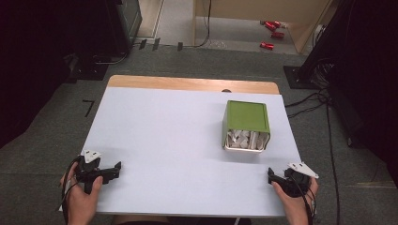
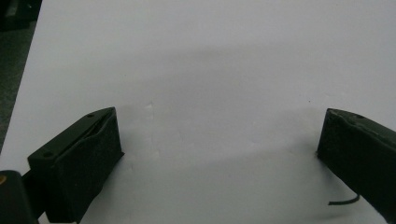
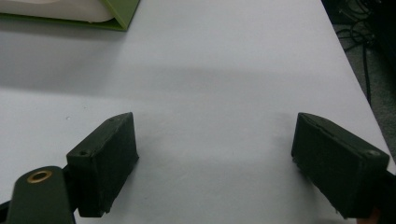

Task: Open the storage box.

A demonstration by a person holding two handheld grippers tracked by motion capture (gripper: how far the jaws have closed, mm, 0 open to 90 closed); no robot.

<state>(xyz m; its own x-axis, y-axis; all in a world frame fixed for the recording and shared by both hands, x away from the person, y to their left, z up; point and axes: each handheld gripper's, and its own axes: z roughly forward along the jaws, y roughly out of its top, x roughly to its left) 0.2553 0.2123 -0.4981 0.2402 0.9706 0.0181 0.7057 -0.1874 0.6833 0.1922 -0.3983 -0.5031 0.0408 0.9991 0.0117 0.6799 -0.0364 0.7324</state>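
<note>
A green box [image 1: 246,124] lies tipped on its side on the white tabletop [image 1: 178,140], its open mouth showing white pieces [image 1: 244,139] inside. The right claw [image 1: 271,176] rests on the tabletop near the box, just off its open mouth toward the person, jaws spread wide with nothing between them. The left claw [image 1: 117,169] sits well apart from the box across the tabletop, its jaws likewise spread wide over bare white surface.
</note>
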